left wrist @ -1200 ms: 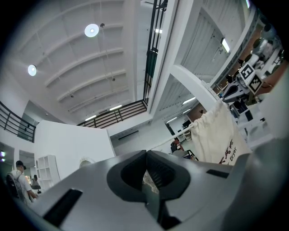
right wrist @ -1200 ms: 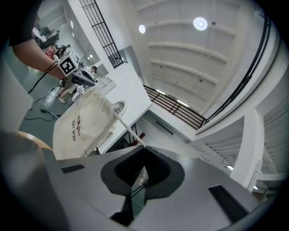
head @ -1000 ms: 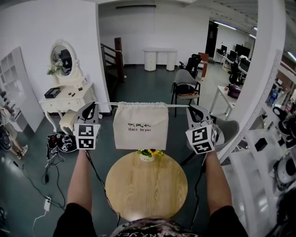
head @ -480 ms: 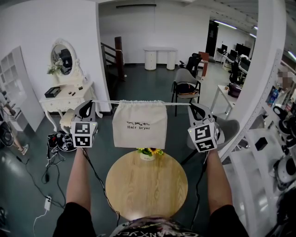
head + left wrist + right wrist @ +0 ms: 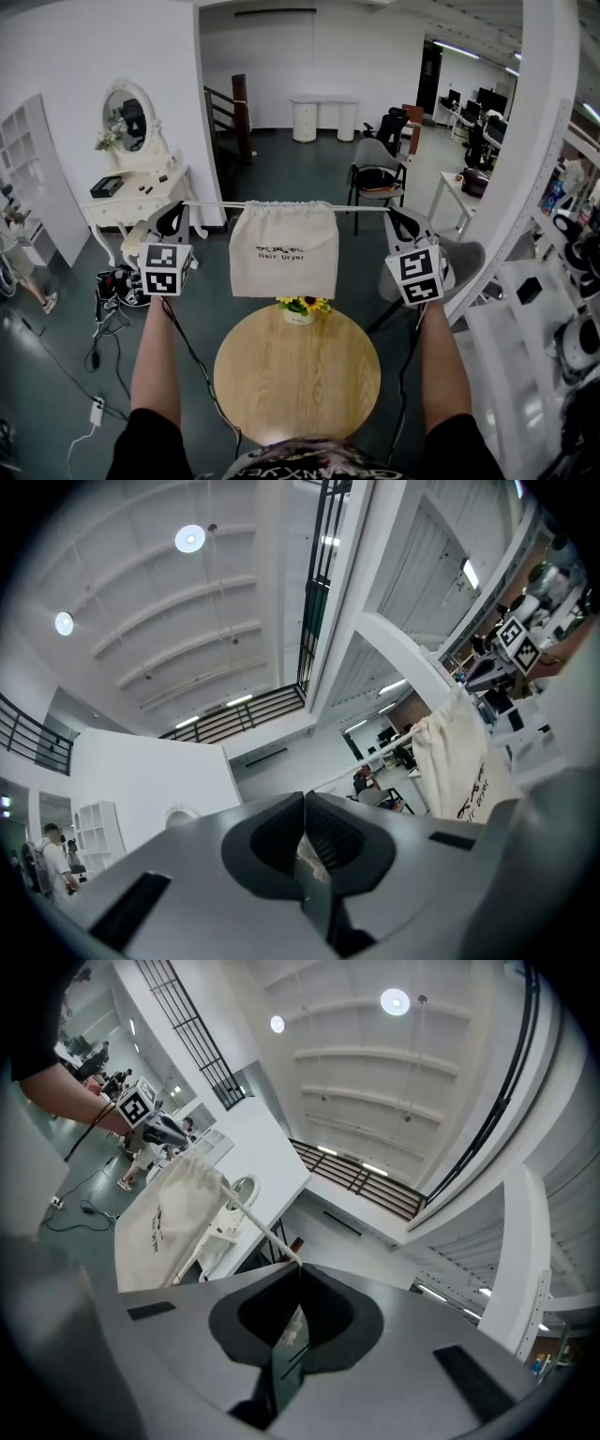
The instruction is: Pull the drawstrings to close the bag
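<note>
On the left gripper (image 5: 305, 803) the fingers (image 5: 272, 846) are pressed together, pinching the end of the left drawstring (image 5: 214, 204). A frayed cream tuft of it shows just behind the pads. The right gripper (image 5: 298, 1274) is clamped the same way on the right drawstring (image 5: 255, 1224), which runs straight out from its fingertips.

Both cords are stretched level and taut because the hands are held apart on opposite sides. The cream "Hair Dryer" bag (image 5: 283, 251) hangs midway between the two sets of fingers, carried only by its cords. Its mouth is puckered along the top hem, yet the body hangs at nearly full width, so the cinching looks partly done, and pulling further outward should gather it more.

Below the fingers and nearer the person stands the round wooden table (image 5: 281, 394). A small flower pot (image 5: 300, 314) sits at its far edge, just under the bag.
</note>
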The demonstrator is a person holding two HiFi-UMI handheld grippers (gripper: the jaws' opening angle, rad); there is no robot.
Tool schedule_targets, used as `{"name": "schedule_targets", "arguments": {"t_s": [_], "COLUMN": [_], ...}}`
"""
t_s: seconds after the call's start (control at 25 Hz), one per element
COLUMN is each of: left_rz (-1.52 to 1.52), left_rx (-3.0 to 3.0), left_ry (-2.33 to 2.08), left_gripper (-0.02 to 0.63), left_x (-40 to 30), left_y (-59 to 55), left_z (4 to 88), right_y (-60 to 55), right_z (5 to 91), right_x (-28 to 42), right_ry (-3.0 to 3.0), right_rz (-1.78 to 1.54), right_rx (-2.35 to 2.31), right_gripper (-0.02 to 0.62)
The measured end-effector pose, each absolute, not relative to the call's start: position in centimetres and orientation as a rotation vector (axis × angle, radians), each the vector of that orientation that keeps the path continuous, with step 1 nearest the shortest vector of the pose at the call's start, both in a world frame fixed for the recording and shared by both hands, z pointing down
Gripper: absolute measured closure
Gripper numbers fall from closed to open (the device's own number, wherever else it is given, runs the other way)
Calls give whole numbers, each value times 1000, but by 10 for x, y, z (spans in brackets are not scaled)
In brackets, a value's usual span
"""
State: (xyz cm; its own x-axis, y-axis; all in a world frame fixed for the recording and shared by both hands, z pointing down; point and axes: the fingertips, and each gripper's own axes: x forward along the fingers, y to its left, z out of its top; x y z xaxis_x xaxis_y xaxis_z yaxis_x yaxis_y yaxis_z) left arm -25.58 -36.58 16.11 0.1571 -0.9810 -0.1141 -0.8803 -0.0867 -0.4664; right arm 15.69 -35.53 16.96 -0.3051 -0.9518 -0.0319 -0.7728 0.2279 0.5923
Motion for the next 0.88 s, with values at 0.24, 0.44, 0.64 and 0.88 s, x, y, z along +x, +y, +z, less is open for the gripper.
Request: {"name": "schedule_targets", "arguments": {"t_s": [0.24,0.44,0.64,0.88], "left_rz": [-325,-321,-338,-358], "left_rx": [-2018,-2047,-2068,-2067], "left_ry": [1772,1767,1752,1752], "left_gripper": [588,588,588,588], "left_x": [-262,-262,-264,-265], "left_y": [-367,-369,-370,-373], "left_z": [162,163,164,168], "right_y": [-356,-357,-357,-359], "right_z": [172,173,177,181], "right_x": [157,157,156,157], "right_ry": [-2173,-2197,-2222,-2251], "right_rz": [-726,-720,-695,-675], "right_rx": [1602,1598,1581,1556], "right_gripper": [591,592,591,591]}}
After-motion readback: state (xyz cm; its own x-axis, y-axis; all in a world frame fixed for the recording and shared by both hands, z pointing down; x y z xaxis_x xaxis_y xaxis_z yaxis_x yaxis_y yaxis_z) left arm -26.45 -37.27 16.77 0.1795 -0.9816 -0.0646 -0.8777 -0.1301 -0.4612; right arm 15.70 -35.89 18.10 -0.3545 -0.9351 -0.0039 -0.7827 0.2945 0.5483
